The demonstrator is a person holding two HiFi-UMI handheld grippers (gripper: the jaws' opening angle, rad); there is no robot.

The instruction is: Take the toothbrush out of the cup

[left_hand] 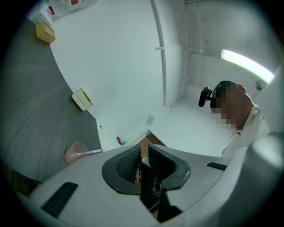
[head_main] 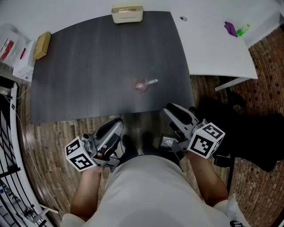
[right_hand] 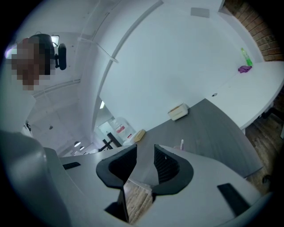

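A small pink cup lies on the dark grey table, near its front edge. A pale toothbrush sticks out of it to the right. In the left gripper view the cup and the toothbrush show just past the left jaw. The right gripper view shows only the brush tip above the right jaw. Both grippers hang below the table's front edge, well short of the cup. My left gripper has a narrow gap with nothing in it. My right gripper is open and empty.
A cream box sits at the table's far edge and a tan block at its far left corner. A white table on the right carries a purple item and a green one. A black chair stands to the right.
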